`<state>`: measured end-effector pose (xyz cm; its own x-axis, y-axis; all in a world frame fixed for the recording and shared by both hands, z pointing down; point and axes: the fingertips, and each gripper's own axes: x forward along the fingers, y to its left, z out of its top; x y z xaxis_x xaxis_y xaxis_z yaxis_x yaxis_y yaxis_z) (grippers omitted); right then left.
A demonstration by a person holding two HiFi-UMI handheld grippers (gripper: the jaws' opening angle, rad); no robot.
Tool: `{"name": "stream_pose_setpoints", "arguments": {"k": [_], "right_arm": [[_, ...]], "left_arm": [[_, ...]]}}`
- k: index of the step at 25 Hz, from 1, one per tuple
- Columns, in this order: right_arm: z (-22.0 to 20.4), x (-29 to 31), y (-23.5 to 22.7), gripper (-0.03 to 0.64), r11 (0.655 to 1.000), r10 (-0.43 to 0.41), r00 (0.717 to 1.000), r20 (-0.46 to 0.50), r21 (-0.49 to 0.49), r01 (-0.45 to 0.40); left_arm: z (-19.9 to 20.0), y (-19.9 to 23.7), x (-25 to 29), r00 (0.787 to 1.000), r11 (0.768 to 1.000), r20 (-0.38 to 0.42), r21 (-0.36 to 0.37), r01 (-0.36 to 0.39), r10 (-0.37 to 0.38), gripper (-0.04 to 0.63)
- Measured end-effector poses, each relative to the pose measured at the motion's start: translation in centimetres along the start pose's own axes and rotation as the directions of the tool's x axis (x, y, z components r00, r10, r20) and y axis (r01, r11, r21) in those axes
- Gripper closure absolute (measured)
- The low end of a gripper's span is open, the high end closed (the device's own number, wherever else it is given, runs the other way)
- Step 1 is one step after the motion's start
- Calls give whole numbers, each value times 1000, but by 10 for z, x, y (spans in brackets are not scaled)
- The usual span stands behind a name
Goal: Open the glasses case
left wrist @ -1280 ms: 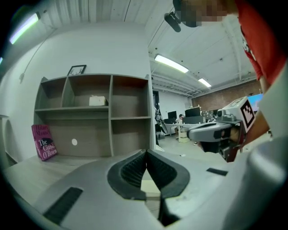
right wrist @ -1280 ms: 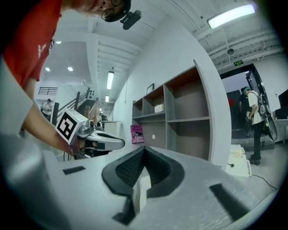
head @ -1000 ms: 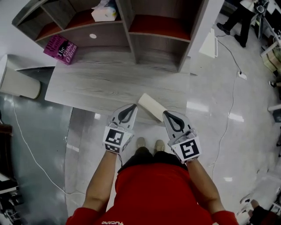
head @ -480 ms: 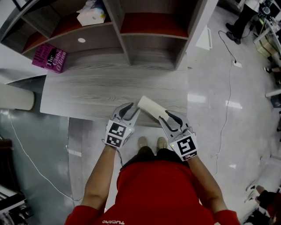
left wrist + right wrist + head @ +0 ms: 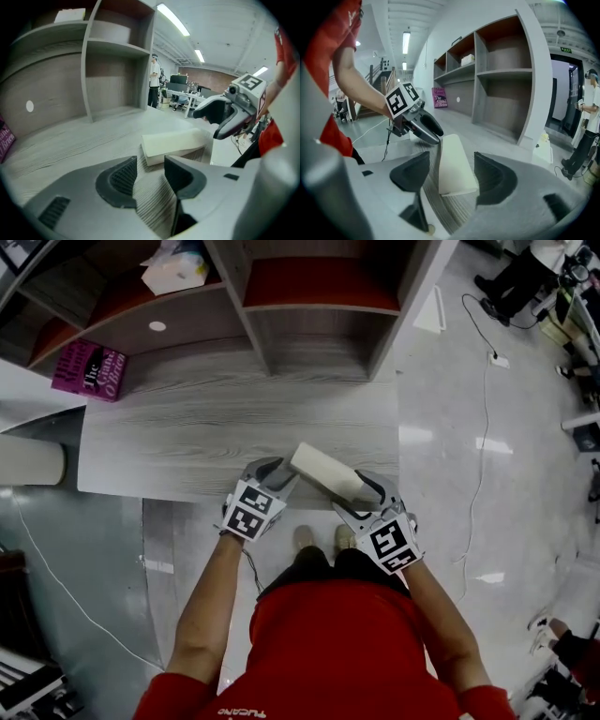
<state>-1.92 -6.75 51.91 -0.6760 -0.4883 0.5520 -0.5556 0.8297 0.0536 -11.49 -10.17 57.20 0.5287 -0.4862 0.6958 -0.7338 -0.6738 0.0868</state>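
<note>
The glasses case, a long cream box, lies shut on the grey wooden desk near its front edge. My left gripper sits at the case's left end, jaws opening, with only desk between them; the case lies just beyond its tips. My right gripper is at the case's near right end, jaws opening. In the right gripper view the case's end lies between the jaws of my right gripper, and the pads stand clear of it. Each gripper shows in the other's view: right, left.
A shelf unit stands at the desk's back, with a tissue box on a shelf. A pink book lies far left on the desk. Cables run over the shiny floor. A person stands far right.
Both grippers have come down to the desk at the case's two ends. Their jaws, shut a second ago, now stand apart.
</note>
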Motion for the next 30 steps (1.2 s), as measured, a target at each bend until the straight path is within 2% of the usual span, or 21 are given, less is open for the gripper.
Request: {"name": "stream_pose_setpoints", "arguments": {"k": [5, 9, 14, 18, 22, 26, 30], "right_arm": [[-24, 9, 0, 275, 998, 4, 992, -124, -57, -11], [-37, 14, 0, 270, 995, -2, 984, -180, -95, -16], [-43, 19, -3, 276, 994, -1, 978, -209, -103, -21], [-45, 21, -5, 317, 993, -5, 977, -214, -119, -21], [-45, 21, -7, 325, 992, 4, 977, -212, -122, -30], [-43, 21, -9, 327, 995, 46, 978, -201, -78, -63], [-38, 19, -14, 328, 992, 120, 980, -158, 59, -112]], "left_arm": [[-4, -2, 8, 998, 999, -49, 13, 40, -39, 437], [-6, -1, 13, 997, 998, -54, 22, 51, -50, 437], [-4, -3, 15, 995, 996, -57, 25, 88, -86, 440], [-4, -8, 12, 988, 991, -90, 35, 129, -126, 475], [-3, -8, 15, 987, 990, -79, 32, 140, -137, 476], [-5, -8, 13, 985, 989, -96, 38, 146, -142, 477], [-5, -8, 15, 985, 988, -95, 45, 148, -143, 479]]}}
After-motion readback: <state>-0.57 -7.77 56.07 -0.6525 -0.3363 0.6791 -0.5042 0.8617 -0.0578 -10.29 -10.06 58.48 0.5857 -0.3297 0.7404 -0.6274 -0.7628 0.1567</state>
